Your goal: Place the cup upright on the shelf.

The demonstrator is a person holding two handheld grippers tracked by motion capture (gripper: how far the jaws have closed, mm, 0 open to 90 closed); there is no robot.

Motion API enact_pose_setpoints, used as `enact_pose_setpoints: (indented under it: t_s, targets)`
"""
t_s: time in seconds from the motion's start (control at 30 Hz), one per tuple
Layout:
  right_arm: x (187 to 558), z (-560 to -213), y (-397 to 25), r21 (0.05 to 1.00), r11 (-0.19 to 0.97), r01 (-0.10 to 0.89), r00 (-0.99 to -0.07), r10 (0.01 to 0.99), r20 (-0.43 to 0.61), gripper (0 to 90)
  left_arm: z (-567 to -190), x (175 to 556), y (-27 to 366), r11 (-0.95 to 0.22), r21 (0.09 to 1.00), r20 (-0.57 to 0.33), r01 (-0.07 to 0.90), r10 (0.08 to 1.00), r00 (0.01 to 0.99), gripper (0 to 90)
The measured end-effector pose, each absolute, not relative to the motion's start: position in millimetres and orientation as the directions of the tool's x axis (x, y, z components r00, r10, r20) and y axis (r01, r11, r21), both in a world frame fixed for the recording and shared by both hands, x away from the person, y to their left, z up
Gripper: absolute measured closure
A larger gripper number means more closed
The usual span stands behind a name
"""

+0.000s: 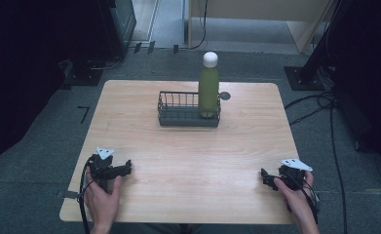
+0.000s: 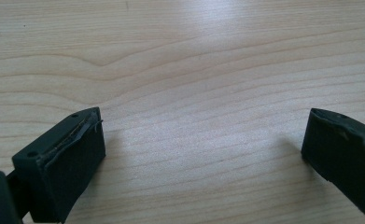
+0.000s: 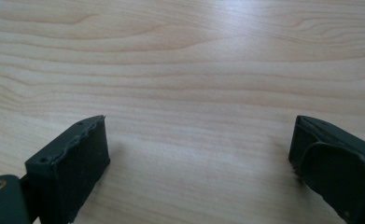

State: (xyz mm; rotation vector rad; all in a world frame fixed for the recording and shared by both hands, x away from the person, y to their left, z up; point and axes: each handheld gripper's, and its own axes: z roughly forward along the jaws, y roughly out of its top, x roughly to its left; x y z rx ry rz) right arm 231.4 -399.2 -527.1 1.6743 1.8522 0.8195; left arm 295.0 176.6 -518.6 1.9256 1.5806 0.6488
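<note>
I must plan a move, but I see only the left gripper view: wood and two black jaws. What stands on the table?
Observer: A tall green bottle with a white cap stands upright in a dark wire basket.
Operator: In which part of the basket?
Observer: At its right end; the left part looks empty.
Operator: And the right tool?
Observer: The right tool is open, low over bare wood near the table's near right corner.

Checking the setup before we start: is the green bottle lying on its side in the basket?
No, the green bottle stands upright at the right end of the wire basket, its white cap on top.
</note>
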Motion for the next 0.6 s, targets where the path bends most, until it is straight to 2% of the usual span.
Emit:
enact_pose_setpoints:
  t_s: [0.27, 0.6]
  targets:
    - [220, -528, -409, 0.718, 0.053, 0.694, -0.102, 0.995, 0.025, 0.1, -519, 295, 177, -0.148, 0.687, 0.017, 0.711, 0.982, 0.188, 0.0]
    - [213, -528, -420, 0.714, 0.009, 0.7, -0.043, 0.999, 0.029, 0.0, -519, 295, 177, -0.148, 0.688, 0.017, 0.711, 0.982, 0.187, 0.0]
